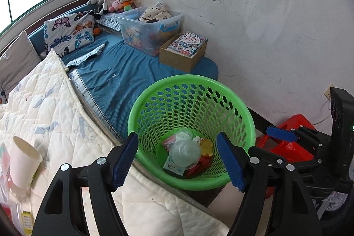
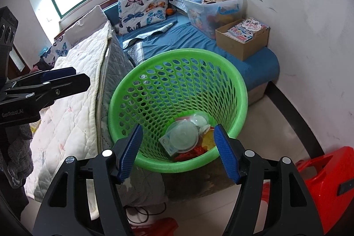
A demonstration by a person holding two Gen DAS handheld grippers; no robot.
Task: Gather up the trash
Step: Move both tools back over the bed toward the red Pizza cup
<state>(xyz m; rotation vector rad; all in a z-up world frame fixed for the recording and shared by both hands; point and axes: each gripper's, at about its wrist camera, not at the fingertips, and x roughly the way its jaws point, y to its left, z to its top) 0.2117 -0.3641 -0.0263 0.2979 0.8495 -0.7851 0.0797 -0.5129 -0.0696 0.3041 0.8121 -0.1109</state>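
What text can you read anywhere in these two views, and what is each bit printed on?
"GenRobot.AI": on the black body of the left gripper, seen from the right wrist view.
Book cover in the cardboard box: large handwritten-style characters, too blurred to read.
Packet in the green basket: red print, too small to read.
Yellow label at the lower left edge: unreadable.

Green perforated basket (image 1: 192, 90) at the bedside; behind it a blue sheet (image 1: 124, 72), brown cardboard box (image 1: 177, 59), butterfly-print pillow (image 1: 68, 33); beside it, a red stool (image 2: 327, 187).
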